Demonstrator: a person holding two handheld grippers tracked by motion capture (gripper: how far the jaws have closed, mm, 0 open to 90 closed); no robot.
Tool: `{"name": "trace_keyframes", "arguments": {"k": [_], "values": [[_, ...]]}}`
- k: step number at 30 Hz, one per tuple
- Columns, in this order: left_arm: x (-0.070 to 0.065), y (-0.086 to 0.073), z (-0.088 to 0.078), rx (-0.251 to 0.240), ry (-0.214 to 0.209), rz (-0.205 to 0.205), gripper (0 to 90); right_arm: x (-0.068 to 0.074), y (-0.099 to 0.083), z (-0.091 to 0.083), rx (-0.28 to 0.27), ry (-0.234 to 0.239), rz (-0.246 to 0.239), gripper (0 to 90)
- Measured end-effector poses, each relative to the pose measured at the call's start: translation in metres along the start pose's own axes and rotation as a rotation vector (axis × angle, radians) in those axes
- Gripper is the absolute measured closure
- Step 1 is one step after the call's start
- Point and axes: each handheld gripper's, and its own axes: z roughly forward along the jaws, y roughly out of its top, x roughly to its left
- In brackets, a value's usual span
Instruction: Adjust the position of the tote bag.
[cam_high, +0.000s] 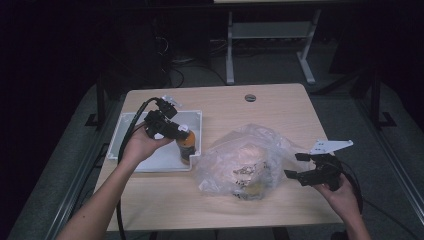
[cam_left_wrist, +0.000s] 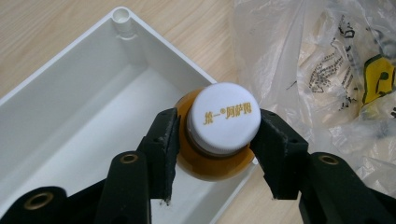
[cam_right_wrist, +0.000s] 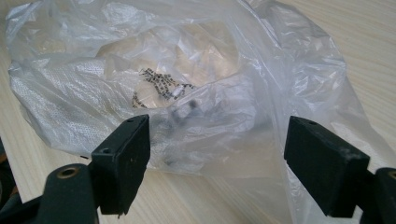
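Observation:
An amber bottle (cam_high: 186, 146) with a white cap (cam_left_wrist: 224, 116) stands upright in the near right corner of a white tray (cam_high: 131, 126). My left gripper (cam_high: 181, 133) comes down over it from the left. Its jaws straddle the cap in the left gripper view (cam_left_wrist: 219, 120); the right pad sits at the cap's edge and a narrow gap shows on the left side. My right gripper (cam_high: 292, 165) hovers open at the table's right, pointing at a crumpled clear plastic bag (cam_high: 245, 160). Nothing sits between its jaws (cam_right_wrist: 217, 140).
The clear bag (cam_right_wrist: 187, 70) holds printed packets, one with yellow on it (cam_left_wrist: 378, 79), and lies just right of the tray (cam_left_wrist: 70, 116). A round grommet (cam_high: 250, 97) is set in the table's far edge. A cable trails from each gripper.

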Motion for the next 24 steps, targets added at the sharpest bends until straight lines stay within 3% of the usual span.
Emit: {"name": "trace_keyframes", "arguments": {"k": [11, 12, 24], "values": [[0.002, -0.008, -0.006, -0.009, 0.002, -0.009, 43.7, -0.001, 0.0, -0.002, 0.0, -0.003, 0.008, 22.1], [0.003, -0.01, -0.006, -0.016, -0.013, -0.018, 43.7, -0.001, 0.0, -0.002, 0.0, -0.004, 0.007, 22.1], [0.003, -0.018, -0.008, -0.023, -0.007, -0.018, 43.0, -0.001, 0.0, -0.004, -0.006, -0.011, 0.008, 22.2]]}}
